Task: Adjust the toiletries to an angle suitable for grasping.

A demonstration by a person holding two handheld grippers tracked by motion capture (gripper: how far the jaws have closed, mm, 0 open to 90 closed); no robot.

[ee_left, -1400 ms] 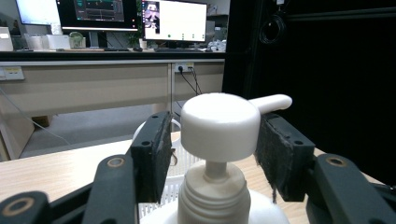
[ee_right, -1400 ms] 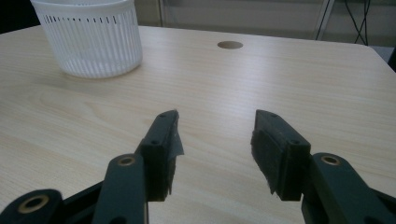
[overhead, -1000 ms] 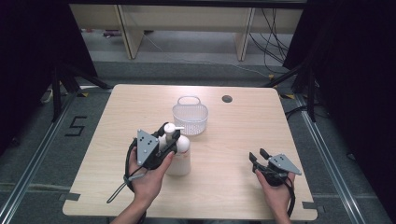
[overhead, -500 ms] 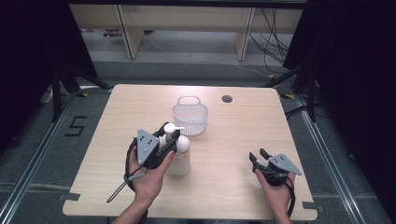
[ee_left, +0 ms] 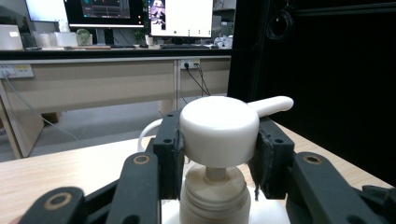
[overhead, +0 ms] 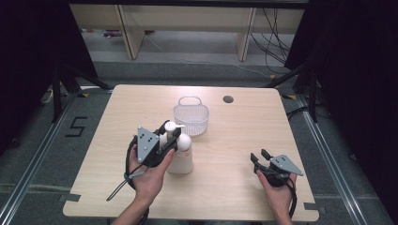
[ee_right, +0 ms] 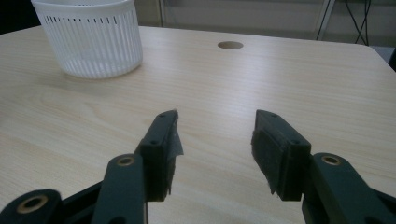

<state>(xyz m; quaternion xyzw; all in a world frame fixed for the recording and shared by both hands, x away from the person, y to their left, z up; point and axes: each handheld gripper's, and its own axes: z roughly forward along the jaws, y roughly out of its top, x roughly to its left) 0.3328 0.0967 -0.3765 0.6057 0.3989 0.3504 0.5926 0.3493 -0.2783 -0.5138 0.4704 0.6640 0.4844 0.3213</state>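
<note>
Left gripper is clamped on the pump head of a white bottle; in the left gripper view both pads press the sides of the round cap, spout sticking out to the right past the right jaw. The neck and threaded collar of the bottle show just below the cap, between the jaws. In the high view the bottle stands upright on the table, left of centre, close to the near edge, with the left hand wrapped round the gripper body from below. The grey plate sits on top of that gripper, cable trailing off to the lower left.

White basket stands just behind the bottle, near it but apart, handle toward the far side. It also shows top left in the right gripper view, upright, slotted wall.

Right gripper sits low over the table's right part, well apart from the bottle, held by the right hand. Jaws stand wide with nothing between them; bare wood shows in the gap. Round hole in the table near the far edge, right of the basket.
</note>
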